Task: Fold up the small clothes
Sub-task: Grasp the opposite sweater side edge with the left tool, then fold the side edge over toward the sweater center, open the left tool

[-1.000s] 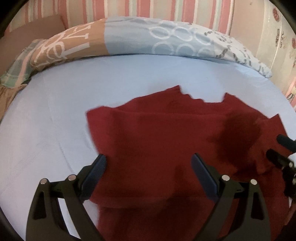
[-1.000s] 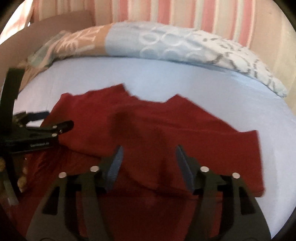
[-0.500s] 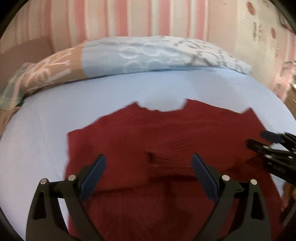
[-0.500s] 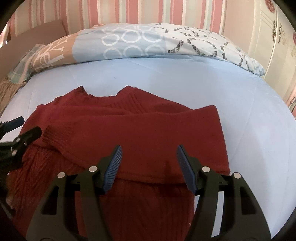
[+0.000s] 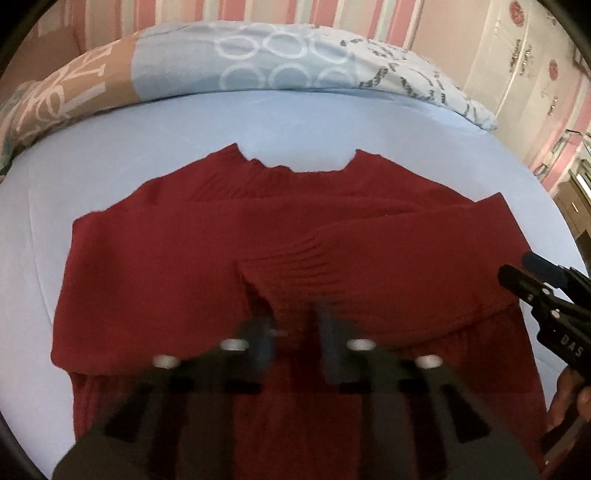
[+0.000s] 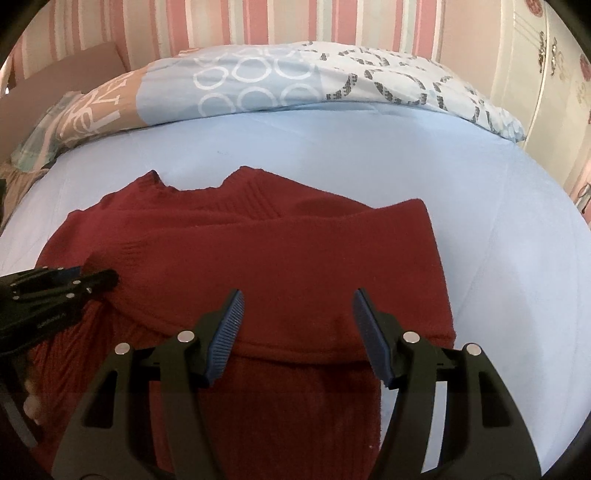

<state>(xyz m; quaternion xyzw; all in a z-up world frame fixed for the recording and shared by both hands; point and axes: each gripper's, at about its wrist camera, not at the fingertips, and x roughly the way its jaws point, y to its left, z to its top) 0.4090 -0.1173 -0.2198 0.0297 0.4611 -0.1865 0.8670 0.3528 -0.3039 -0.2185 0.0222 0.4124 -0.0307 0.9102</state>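
Observation:
A dark red knit sweater (image 5: 207,254) lies flat on the light blue bed sheet, neckline away from me, both sleeves folded across the chest; it also shows in the right wrist view (image 6: 303,258). My left gripper (image 5: 293,332) is blurred, its jaws narrowed to a small gap over the sleeve cuff (image 5: 291,266); I cannot tell whether cloth is between them. It also shows at the left of the right wrist view (image 6: 107,278). My right gripper (image 6: 297,325) is open and empty above the sweater's right side, and shows at the right of the left wrist view (image 5: 517,273).
A patterned blue, tan and white duvet (image 5: 258,62) is bunched along the far edge of the bed. The blue sheet (image 6: 498,258) lies around the sweater. A pink striped wall (image 6: 258,22) stands behind, and a white wardrobe (image 5: 524,55) at the right.
My left gripper's jaws have closed from wide open to a narrow gap and moved over the sleeve cuff. The right gripper stays open and has shifted slightly.

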